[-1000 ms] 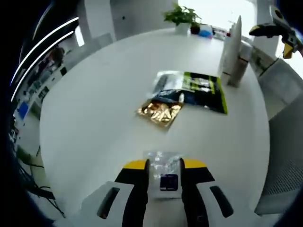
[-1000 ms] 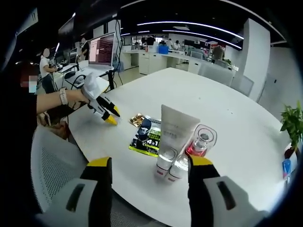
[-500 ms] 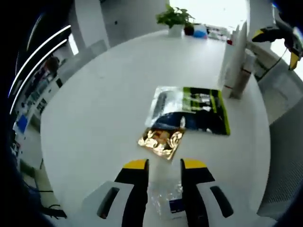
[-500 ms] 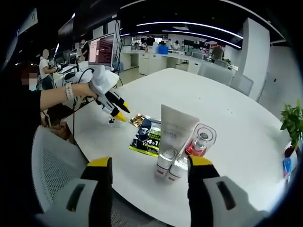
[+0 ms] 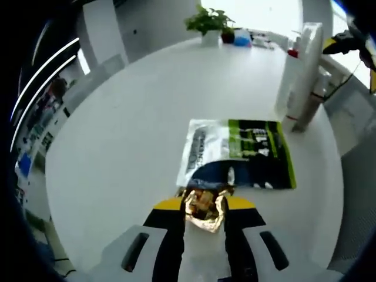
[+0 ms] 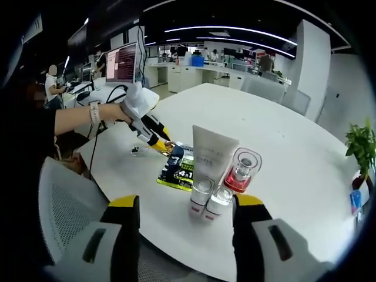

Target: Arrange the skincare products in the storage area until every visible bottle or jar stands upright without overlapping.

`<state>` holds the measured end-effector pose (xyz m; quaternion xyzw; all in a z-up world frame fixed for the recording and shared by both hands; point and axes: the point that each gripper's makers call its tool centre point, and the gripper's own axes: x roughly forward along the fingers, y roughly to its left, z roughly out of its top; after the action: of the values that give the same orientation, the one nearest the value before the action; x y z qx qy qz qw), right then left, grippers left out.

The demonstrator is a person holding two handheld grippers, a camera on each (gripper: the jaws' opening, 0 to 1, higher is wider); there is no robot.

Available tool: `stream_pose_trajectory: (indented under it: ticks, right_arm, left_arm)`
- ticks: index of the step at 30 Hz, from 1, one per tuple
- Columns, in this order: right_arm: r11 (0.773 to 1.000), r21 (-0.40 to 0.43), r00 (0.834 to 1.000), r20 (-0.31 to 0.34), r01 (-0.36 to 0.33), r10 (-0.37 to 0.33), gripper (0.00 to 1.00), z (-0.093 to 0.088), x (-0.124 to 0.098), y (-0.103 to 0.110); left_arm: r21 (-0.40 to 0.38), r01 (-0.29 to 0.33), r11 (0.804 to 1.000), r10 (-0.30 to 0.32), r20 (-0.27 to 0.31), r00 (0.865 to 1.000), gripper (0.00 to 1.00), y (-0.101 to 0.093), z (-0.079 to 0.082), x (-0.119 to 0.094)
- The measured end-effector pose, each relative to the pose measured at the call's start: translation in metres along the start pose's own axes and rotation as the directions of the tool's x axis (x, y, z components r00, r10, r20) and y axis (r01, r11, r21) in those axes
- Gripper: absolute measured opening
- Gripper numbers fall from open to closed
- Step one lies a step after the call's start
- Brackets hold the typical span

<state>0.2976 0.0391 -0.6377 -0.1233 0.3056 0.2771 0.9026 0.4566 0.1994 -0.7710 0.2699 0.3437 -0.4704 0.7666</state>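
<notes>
Yellow-tipped and black, the left gripper [image 5: 203,205] rises from the bottom centre of the left gripper view with its jaws on either side of a crinkled gold foil sachet [image 5: 204,205]; they look closed against it, though the foil's glare makes contact hard to confirm. In the right gripper view that same left gripper [image 6: 160,139] reaches in from the left, held by a person's hand [image 6: 122,108]. At the bottom of that view the right gripper [image 6: 187,207] hangs spread wide, holding nothing.

Judging from how things lie, part of the job is done. A tall white squeeze tube [image 6: 211,160] stands on its cap at the centre of the right gripper view, with a red-based clear glass bottle [image 6: 239,174] just beside it on the right and a small clear-capped bottle [image 6: 218,201] in front, all upright and close together. Lying flat are the gold sachet and a large green, black and white sachet [image 5: 245,154] just above it in the left gripper view, and the gold one appears to overlap its lower edge. A small clear packet [image 6: 136,149] also lies flat, left of centre in the right gripper view.

Everything rests on a round white table [image 5: 129,123]. A potted green plant [image 5: 207,22] sits at its far edge, top centre of the left gripper view. Beyond is an open office with desks, a lit monitor [image 6: 125,60] at upper left, ceiling light strips and a grey mesh chair [image 6: 64,202] at lower left.
</notes>
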Motion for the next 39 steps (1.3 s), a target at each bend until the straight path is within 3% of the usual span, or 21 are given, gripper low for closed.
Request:
stream_pose_trajectory:
  ticks: [9,23,39]
  right_arm:
    - [1.000,0.019,1.000,-0.006,0.010,-0.009,0.64,-0.004,0.000,-0.003]
    - [1.000,0.021,1.000,-0.007,0.011,-0.011,0.64,-0.004,0.000,-0.003]
    - [1.000,0.015,1.000,-0.003,0.001,-0.001,0.64,-0.003,0.001,-0.001]
  left_arm:
    - [-0.019,0.026,0.999,-0.026,-0.030,0.999,0.21,0.002,-0.004,0.012]
    - [-0.033,0.059,0.998,-0.061,-0.044,0.997,0.19,0.000,-0.004,0.012]
    - [-0.062,0.031,0.998,-0.035,-0.069,0.997,0.19,0.009,-0.030,-0.007]
